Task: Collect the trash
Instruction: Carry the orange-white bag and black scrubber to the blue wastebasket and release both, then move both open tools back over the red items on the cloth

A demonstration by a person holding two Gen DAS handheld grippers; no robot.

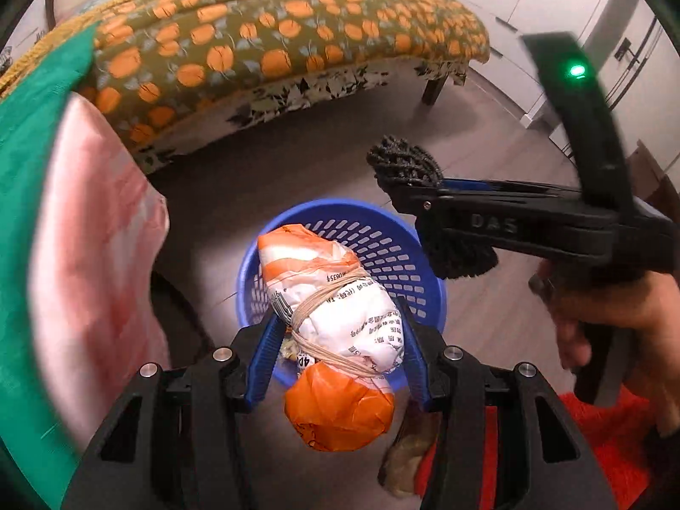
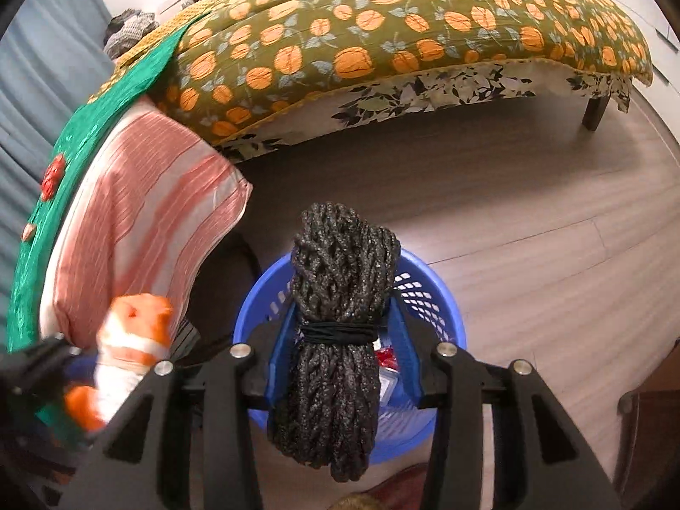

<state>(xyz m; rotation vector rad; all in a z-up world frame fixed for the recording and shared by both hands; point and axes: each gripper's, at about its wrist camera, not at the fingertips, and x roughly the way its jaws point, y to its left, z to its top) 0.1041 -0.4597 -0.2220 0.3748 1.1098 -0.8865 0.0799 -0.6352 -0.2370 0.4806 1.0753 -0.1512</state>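
Note:
My left gripper (image 1: 338, 331) is shut on an orange and white plastic packet (image 1: 331, 318) tied with rubber bands, held over the blue perforated basket (image 1: 382, 229) on the floor. My right gripper (image 2: 340, 327) is shut on a bundle of black braided rope (image 2: 335, 318) bound with a black band, held above the same blue basket (image 2: 429, 289). The right gripper with the rope (image 1: 403, 165) shows at the right of the left wrist view, above the basket's far rim. The packet (image 2: 131, 340) shows at the lower left of the right wrist view.
A bed with an orange-patterned quilt (image 2: 403, 21) stands behind the basket, with a pink striped pillow (image 2: 148, 212) and green cloth (image 2: 85, 136) at left. Wood floor (image 2: 531, 233) lies to the right. A red rug (image 1: 603, 446) lies near me. White cabinets (image 1: 552, 0) stand far right.

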